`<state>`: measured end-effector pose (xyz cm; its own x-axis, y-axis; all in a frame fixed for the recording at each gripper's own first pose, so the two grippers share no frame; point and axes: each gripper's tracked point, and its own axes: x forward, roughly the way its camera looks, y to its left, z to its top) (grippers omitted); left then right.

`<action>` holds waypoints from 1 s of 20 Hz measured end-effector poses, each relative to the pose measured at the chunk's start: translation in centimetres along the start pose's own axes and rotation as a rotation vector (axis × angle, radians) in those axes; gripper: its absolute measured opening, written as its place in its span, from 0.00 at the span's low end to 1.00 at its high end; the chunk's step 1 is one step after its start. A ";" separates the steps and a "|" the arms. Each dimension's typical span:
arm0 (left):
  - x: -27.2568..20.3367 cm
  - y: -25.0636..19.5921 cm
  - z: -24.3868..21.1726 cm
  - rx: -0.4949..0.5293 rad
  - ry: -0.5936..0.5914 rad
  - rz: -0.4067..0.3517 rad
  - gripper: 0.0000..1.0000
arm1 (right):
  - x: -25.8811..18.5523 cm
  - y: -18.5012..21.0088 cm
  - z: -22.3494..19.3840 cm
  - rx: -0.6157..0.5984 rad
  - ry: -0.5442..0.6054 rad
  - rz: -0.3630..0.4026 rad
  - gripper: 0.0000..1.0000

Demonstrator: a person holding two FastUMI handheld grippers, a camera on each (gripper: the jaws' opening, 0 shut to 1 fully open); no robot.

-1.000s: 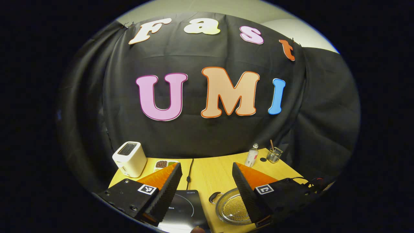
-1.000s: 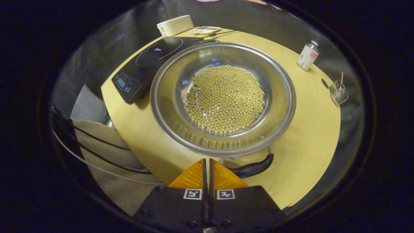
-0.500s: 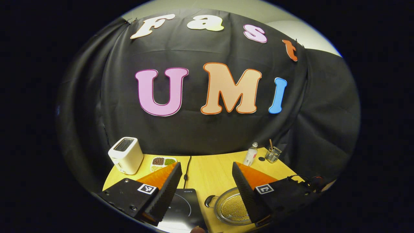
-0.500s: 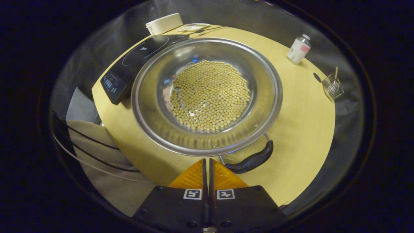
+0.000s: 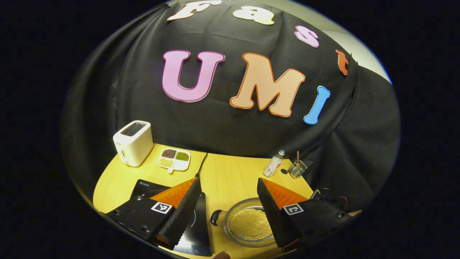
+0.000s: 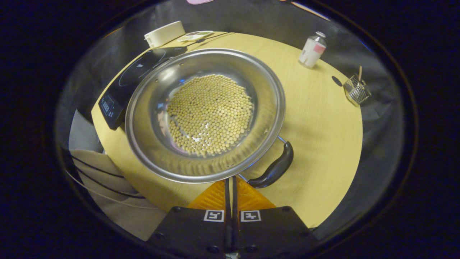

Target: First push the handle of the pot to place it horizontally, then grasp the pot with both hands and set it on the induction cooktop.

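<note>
At the left edge of the left gripper view I see a white toaster (image 5: 133, 142) on the yellow tabletop (image 5: 230, 180), with a divided snack tray (image 5: 174, 160) just to its right. Lower down, my left claw (image 5: 228, 196) hangs above the tabletop with its jaws spread wide and nothing between them. Behind its left finger lies the black induction cooktop (image 5: 197, 223); to the right of that sits the pot (image 5: 248, 225), a shallow steel pan filled with yellow beans, its far black handle (image 5: 215, 217) pointing toward the cooktop. Further right, near the back edge, stand a small bottle (image 5: 273, 164) and a wire holder (image 5: 297, 169).

Over in the right gripper view, the induction cooktop (image 6: 134, 81) lies at upper left, touching or just behind the pot's rim; I cannot tell which. The pot (image 6: 205, 115) takes the middle of the frame, resting on the tabletop (image 6: 323, 136), not on the cooktop. Its near black handle (image 6: 275, 167) sits at lower right of the rim, angled up to the right. My right claw (image 6: 230, 181) is at bottom centre, jaws pressed together with nothing between them, tips right at the pot's rim beside the handle's lower end. At upper right are the bottle (image 6: 312, 50) and the wire holder (image 6: 355, 91).
</note>
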<state>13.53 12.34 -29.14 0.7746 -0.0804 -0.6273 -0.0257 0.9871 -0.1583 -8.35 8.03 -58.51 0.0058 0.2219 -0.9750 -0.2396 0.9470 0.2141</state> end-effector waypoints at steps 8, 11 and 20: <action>0.7 1.6 -7.0 0.015 0.147 0.040 0.96 | 0.2 -2.9 1.2 0.061 -0.043 -0.074 0.00; 0.7 2.3 -10.1 0.038 0.201 0.063 0.96 | 0.4 -4.4 1.5 0.110 -0.056 -0.103 0.00; 2.6 2.5 -18.2 0.124 0.327 0.074 0.95 | -0.6 -6.7 3.1 0.247 -0.152 -0.174 0.03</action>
<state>4.03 12.10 -45.06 0.5296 -0.0288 -0.8478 0.0184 0.9996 -0.0224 -3.75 2.24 -59.21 0.1753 0.0662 -0.9823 0.0201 0.9973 0.0708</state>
